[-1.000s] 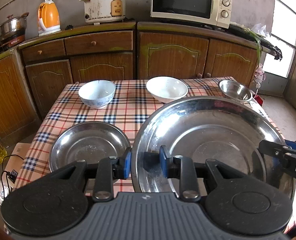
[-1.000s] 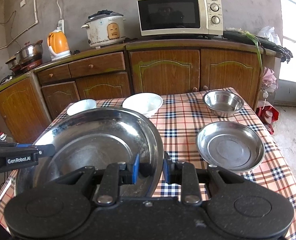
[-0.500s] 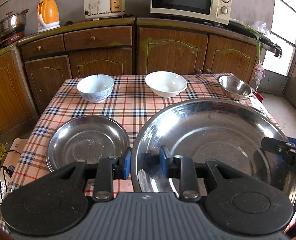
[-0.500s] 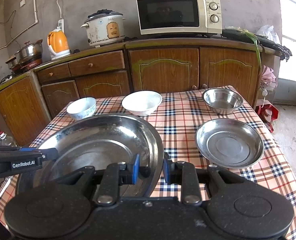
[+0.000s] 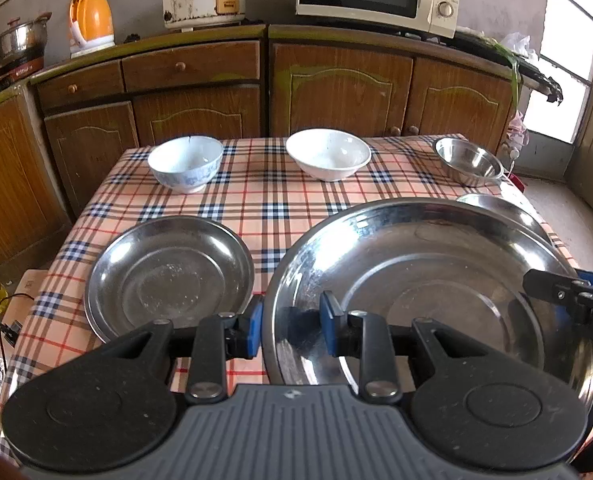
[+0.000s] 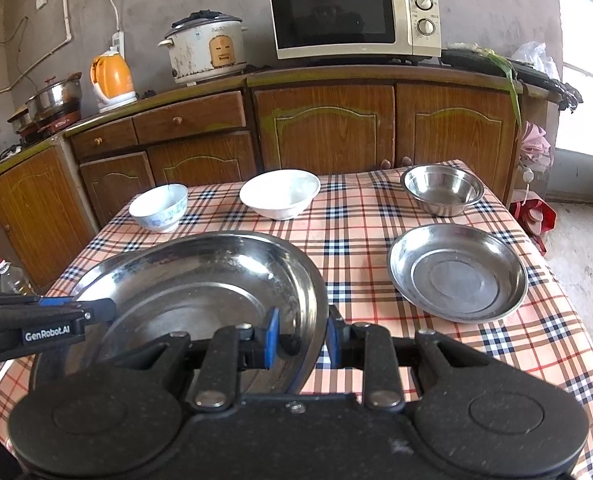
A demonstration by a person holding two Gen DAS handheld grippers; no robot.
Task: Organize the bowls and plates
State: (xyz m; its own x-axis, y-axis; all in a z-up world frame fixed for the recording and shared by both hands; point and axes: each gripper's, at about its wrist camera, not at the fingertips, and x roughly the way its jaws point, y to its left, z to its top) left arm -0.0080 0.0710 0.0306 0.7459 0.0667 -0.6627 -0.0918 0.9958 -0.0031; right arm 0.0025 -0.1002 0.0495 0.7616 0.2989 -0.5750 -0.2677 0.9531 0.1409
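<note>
Since a second ago the table has dropped lower in both views and more of the checked cloth shows past the big steel plate (image 5: 436, 280) — you've lifted it, and it now hangs above the tabletop (image 5: 272, 200), near its front edge. Your left tongs (image 5: 290, 320) are pinching its left rim, one blue pad outside, one inside. Your right tongs (image 6: 300, 336) are pinching the opposite rim the same way.

Look around it. Just beside the big plate on the left lies a smaller steel plate (image 5: 168, 276), flat on the cloth, its edge close to your left pad. On the right sits another steel plate (image 6: 458, 272), apart from the one you hold in the right view, partly hidden behind its rim in the left view. Along the back row: a blue-patterned bowl (image 5: 185, 163), a plain white bowl (image 5: 328, 153), and a steel bowl (image 6: 442, 189) at the far right corner. All three stand well apart from each other.

Beyond the tabletop, wooden cabinets (image 6: 328, 128) carry a microwave (image 6: 354, 14), a rice cooker (image 6: 204, 46) and an orange kettle (image 6: 110, 76).
</note>
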